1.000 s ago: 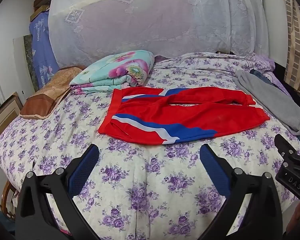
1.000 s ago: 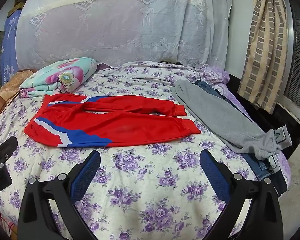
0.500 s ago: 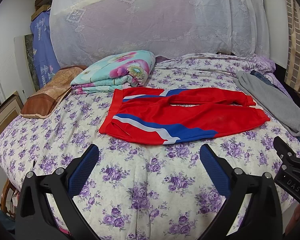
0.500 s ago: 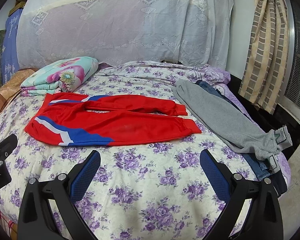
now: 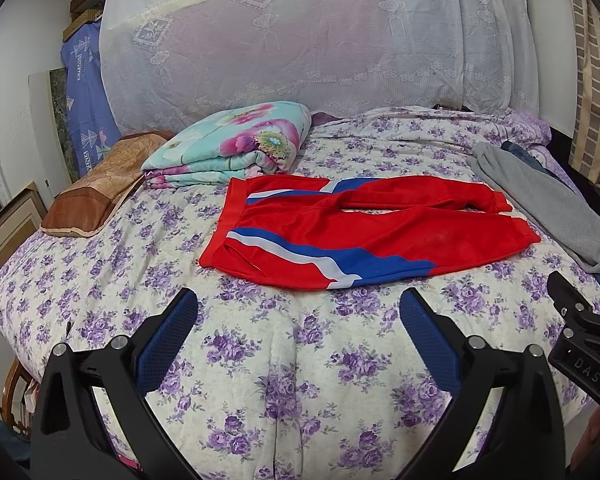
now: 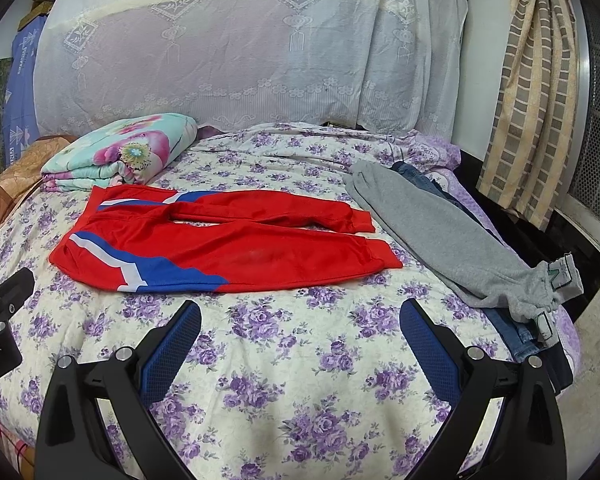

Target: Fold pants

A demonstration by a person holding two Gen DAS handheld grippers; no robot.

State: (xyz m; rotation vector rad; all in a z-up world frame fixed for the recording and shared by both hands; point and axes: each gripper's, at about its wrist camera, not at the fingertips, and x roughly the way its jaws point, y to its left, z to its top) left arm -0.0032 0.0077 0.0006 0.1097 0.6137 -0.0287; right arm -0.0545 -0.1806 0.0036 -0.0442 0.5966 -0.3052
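Observation:
Red track pants [image 5: 364, 236] with blue and white stripes lie flat on the floral bed, waistband to the left, both legs running right; they also show in the right wrist view [image 6: 228, 248]. My left gripper [image 5: 298, 316] is open and empty, hovering above the bedspread short of the pants' near edge. My right gripper [image 6: 300, 316] is open and empty, also short of the near edge, nearer the leg cuffs. Each gripper's body shows at the edge of the other's view.
Grey sweatpants [image 6: 452, 232] lie over jeans at the bed's right side. A folded floral blanket [image 5: 232, 144] and a brown pillow [image 5: 100, 184] sit at the back left. A lace-covered headboard [image 5: 308, 40] stands behind. A curtain [image 6: 536, 80] hangs at right.
Both grippers have drifted slightly; the views shift a little. The pants lie unchanged and both grippers stay open.

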